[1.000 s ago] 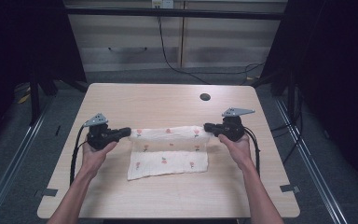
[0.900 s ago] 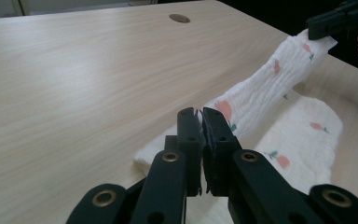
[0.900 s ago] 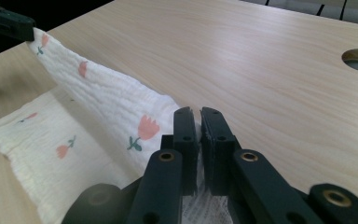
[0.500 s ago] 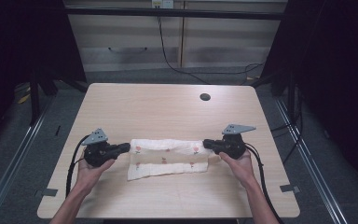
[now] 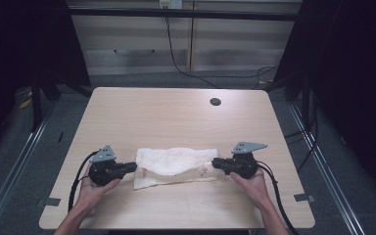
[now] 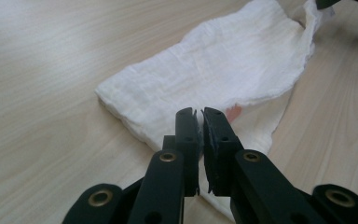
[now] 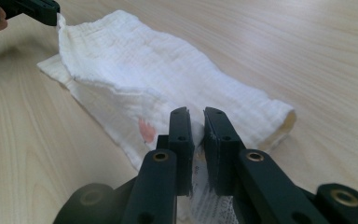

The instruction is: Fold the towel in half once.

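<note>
You are folding the white, pink-spotted muslin cloth (image 5: 175, 167) near the pale wooden table's (image 5: 176, 117) front edge: left gripper (image 5: 129, 167) and right gripper (image 5: 216, 163), each clenched on a corner, have drawn the top layer toward you since a second ago.

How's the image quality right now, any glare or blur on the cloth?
High view: dim, dark surroundings, the white gauze cloth soft but readable. Left gripper view: bright, weave sharp, light wooden table evenly lit. Right gripper view: similar, black jaws slightly soft up close.
</note>
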### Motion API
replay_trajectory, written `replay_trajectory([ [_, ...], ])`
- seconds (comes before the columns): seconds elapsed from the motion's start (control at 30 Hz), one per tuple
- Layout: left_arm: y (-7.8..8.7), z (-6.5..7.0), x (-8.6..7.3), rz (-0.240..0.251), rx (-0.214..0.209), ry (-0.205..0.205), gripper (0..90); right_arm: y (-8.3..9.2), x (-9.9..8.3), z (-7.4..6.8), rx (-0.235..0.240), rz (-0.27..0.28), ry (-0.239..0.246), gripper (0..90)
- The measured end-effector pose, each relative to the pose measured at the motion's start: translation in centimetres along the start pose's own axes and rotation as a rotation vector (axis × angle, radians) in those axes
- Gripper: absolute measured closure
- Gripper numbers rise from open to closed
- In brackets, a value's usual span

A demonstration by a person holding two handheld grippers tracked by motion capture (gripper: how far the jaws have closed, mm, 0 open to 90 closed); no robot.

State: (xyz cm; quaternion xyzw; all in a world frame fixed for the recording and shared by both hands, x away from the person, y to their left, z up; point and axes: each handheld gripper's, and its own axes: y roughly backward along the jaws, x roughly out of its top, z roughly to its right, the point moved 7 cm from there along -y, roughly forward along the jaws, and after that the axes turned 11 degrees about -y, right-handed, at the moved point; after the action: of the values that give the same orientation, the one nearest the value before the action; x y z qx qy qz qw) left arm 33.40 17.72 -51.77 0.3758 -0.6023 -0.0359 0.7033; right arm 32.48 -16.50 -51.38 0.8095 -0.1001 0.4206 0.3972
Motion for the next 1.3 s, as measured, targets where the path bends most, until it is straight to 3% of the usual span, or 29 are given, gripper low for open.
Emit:
replay_trajectory([
  [0.17, 0.2, 0.1, -0.7, -0.012, 0.003, 0.008, 85.2, 0.2, -0.5, -0.1, -0.020, -0.007, 0.011, 82.2],
  [0.3, -0.2, 0.3, -0.8, -0.027, -0.001, -0.004, 85.7, 0.4, 1.0, 0.5, -0.045, 0.017, 0.018, 82.7],
  [0.5, -0.3, 0.8, -1.2, -0.040, -0.019, -0.007, 85.4, 0.8, 2.4, 0.1, -0.034, 0.044, 0.032, 82.3],
  [0.63, 0.0, 1.1, -1.8, -0.052, -0.029, -0.005, 83.5, 0.8, 0.4, -0.9, -0.016, 0.002, 0.049, 80.7],
  [0.83, 0.4, 1.2, -1.7, -0.044, -0.041, 0.013, 83.9, 0.7, -1.7, -1.4, 0.007, -0.026, 0.022, 78.7],
  [0.9, 0.4, 1.3, -1.5, -0.038, -0.062, 0.025, 83.8, 0.7, -1.8, -1.4, 0.008, -0.027, 0.020, 77.0],
  [1.3, 1.3, 1.1, -1.2, -0.013, -0.064, 0.061, 76.3, 1.6, -1.4, -1.7, 0.022, 0.006, 0.003, 68.4],
])
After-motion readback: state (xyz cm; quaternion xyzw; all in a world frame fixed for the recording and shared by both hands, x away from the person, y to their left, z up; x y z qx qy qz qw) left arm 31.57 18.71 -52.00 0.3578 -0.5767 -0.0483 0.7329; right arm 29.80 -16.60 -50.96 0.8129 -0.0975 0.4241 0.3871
